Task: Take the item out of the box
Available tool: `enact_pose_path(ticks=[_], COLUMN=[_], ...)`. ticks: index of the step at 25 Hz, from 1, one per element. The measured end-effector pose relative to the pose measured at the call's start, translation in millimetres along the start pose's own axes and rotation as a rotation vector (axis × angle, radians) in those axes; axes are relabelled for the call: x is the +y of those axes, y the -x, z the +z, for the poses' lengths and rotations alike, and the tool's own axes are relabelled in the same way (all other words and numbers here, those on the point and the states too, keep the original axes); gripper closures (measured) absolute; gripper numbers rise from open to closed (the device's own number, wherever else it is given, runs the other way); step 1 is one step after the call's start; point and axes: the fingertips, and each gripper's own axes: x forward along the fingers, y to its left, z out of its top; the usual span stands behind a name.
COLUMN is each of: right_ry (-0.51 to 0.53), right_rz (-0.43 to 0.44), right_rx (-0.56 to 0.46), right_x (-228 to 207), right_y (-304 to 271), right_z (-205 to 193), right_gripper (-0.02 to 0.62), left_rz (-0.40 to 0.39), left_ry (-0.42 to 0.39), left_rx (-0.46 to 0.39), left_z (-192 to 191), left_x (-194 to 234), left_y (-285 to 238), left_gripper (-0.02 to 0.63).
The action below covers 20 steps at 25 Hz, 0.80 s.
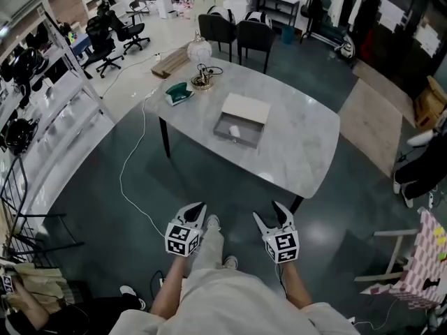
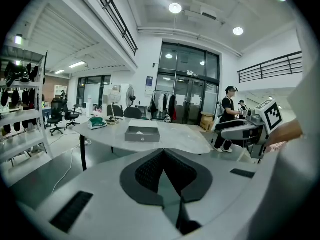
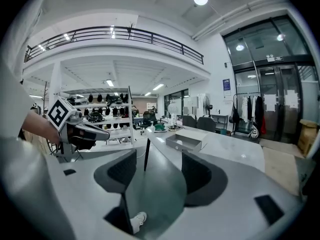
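table [image 1: 307, 142]: big grey marble-look top with rounded corners and dark legs. I'm placing everything else off this.
box [image 1: 238, 140]: low grey open box, sitting roughly mid-table, a touch toward the table's left half.
item [image 1: 235, 130]: small white thing lying inside the box, so mid-table too. Way too small to say what it actually is.
lid [image 1: 246, 107]: pale flat panel on the table, on the far-edge side of the box. Can't tell if it's leaning on the box's back wall or just butted up against it.
left gripper [image 1: 193, 211]: off the table, out past its near edge over the floor [image 1: 105, 187], pointing at the table. Jaws are pinched together at the tips with nothing between them.
right gripper [image 1: 269, 213]: also short of the table's near edge and aimed at the table. Jaws are spread wide, and only floor shows through the gap.
green thing [image 1: 179, 93]: on the table's far-left corner. Looks like an iron, but I'm not sure.
glass globe [image 1: 199, 49]: up on a small stand at the table's far-left edge, with a loop of cord at its base.
chairs [image 1: 255, 33]: two dark ones, pulled up at the table's far side.
white cable [image 1: 129, 166]: on the floor, curving from the table's left end toward its near side.
person [image 2: 227, 115]: standing well beyond the table's right end, seen in the left gripper view.
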Motion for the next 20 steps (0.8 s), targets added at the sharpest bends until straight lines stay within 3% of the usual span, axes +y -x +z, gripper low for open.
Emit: enact_pose_path(ticks=[12, 20], right_ry=[0.011, 0.022], right_rz=[-0.008, -0.010], right_rx=[0.025, 0.041], right_x=[-23.4, -46.3], right_y=[-54.4, -107.2], right_z=[9.2, 35.3], right_gripper=[0.328, 0.334], left_rz=[-0.026, -0.040], left_ry=[0.012, 0.032], left_rx=[0.008, -0.012], left_z=[10.0, 41.4], left_x=[34.8, 74.0], left_y=[-53.8, -98.2], left_gripper=[0.592, 0.592])
